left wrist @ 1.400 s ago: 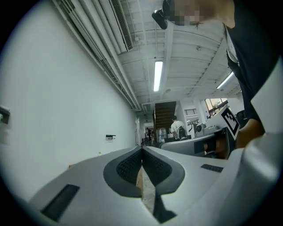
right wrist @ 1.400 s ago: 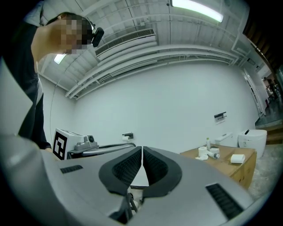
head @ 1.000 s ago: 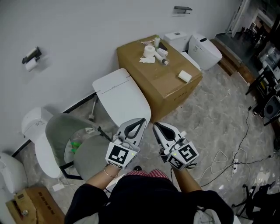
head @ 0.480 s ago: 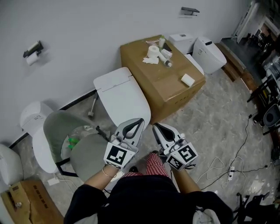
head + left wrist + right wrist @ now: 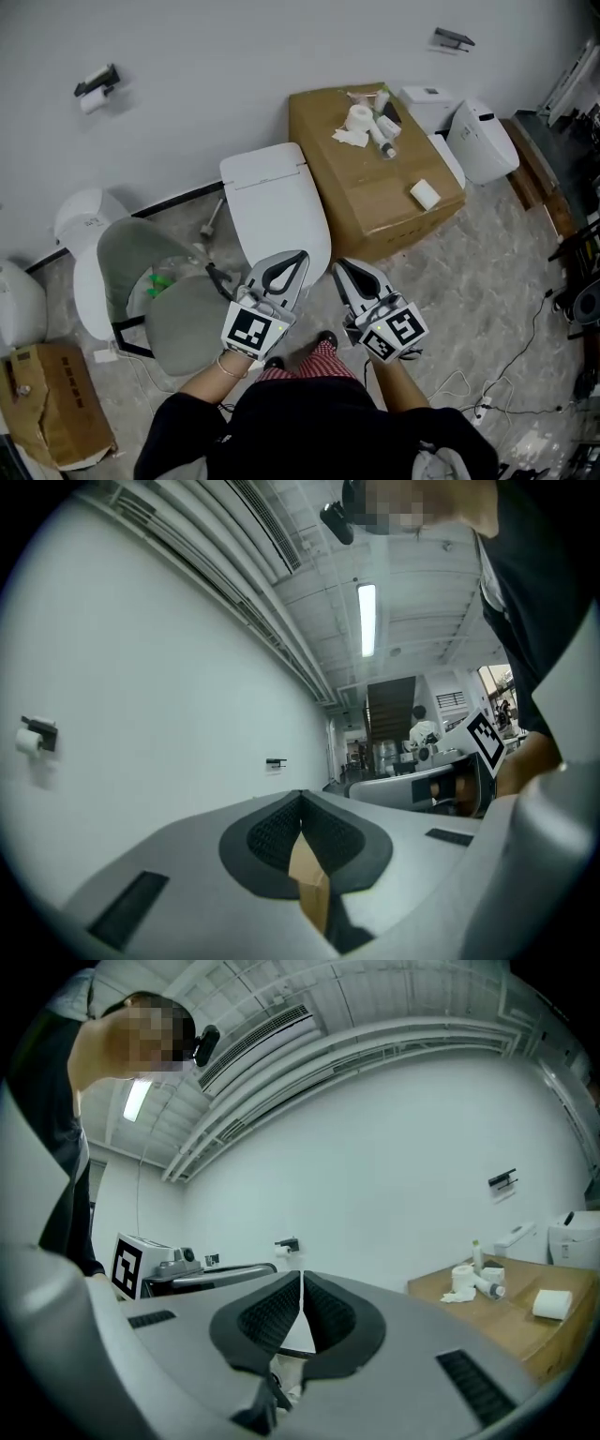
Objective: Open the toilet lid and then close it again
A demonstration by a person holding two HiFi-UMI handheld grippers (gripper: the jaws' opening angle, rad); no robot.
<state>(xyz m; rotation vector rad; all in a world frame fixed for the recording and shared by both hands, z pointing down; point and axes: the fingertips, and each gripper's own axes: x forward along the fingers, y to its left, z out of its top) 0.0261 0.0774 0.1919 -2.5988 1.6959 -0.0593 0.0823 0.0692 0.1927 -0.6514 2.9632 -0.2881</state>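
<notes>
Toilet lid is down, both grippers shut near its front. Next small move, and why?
Probably open the right gripper and lower it to the front edge of the toilet lid: the lid lies closed, and the left gripper and right one are shut and empty.

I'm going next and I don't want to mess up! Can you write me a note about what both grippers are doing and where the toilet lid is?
Left gripper: jaws shut, empty, held near the body, touching nothing.
Right gripper: the same, shut and empty.
Toilet lid: straight ahead, lying down flat, between the grey chair and the cardboard box.
Done: can't tell whether the lid was opened already.
Left: if it was not, reach forward, lift the lid, then lower it again.
</notes>
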